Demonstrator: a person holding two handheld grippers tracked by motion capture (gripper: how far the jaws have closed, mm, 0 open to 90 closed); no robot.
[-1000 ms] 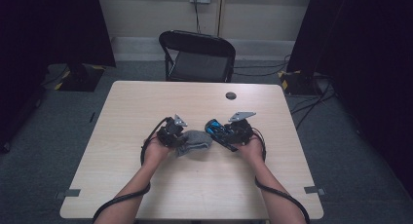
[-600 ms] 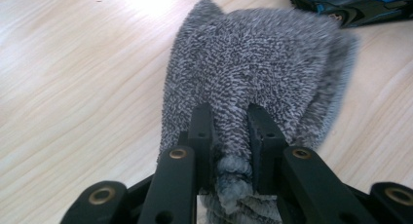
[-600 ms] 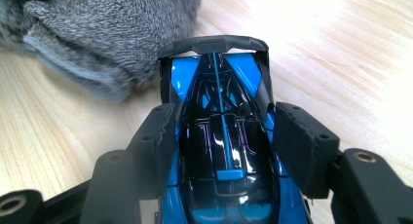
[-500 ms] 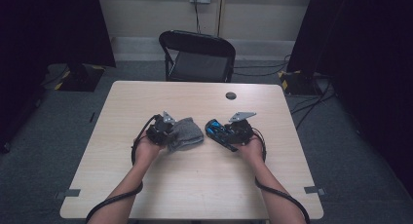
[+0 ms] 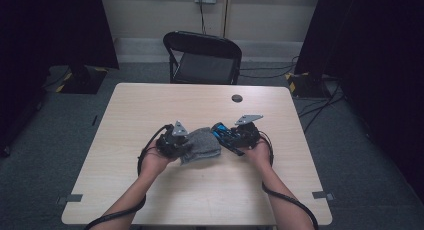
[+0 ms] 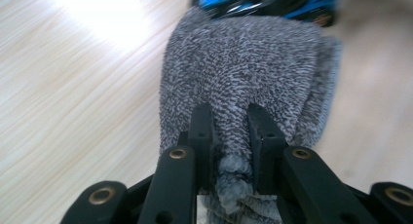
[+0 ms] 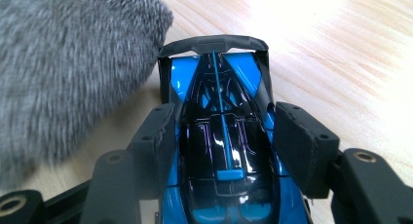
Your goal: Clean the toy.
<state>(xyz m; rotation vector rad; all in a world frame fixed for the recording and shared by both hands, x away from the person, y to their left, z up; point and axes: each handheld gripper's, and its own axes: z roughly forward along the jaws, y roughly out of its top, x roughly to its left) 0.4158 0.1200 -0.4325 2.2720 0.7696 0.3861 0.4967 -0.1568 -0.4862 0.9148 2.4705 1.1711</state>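
Holding two items at mid-table, I log them view by view.

High view: left gripper [image 5: 186,141] pinches a grey cloth [image 5: 201,144]; right gripper [image 5: 226,135] carries a blue toy car [image 5: 222,133]. Cloth and car meet between my hands on the table [image 5: 150,102]. A chair [image 5: 202,57] stands beyond the far edge, and a small dark disc [image 5: 237,98] lies near it. Risk: car and cloth sit close, so a hasty wipe could knock the car askew in its grip.

Left gripper view: jaws nearly closed on a bunched fold of cloth [image 6: 243,83], only a small tuft caught. Risk: a thin bite, so the fold may slip out under drag.

Right gripper view: jaws half-wide, pads against the sides of the car [image 7: 221,136], its tail toward the cloth [image 7: 68,73]. Risk: glossy, tapered bodywork; sideways pressure from the cloth could twist or squirt the car free.
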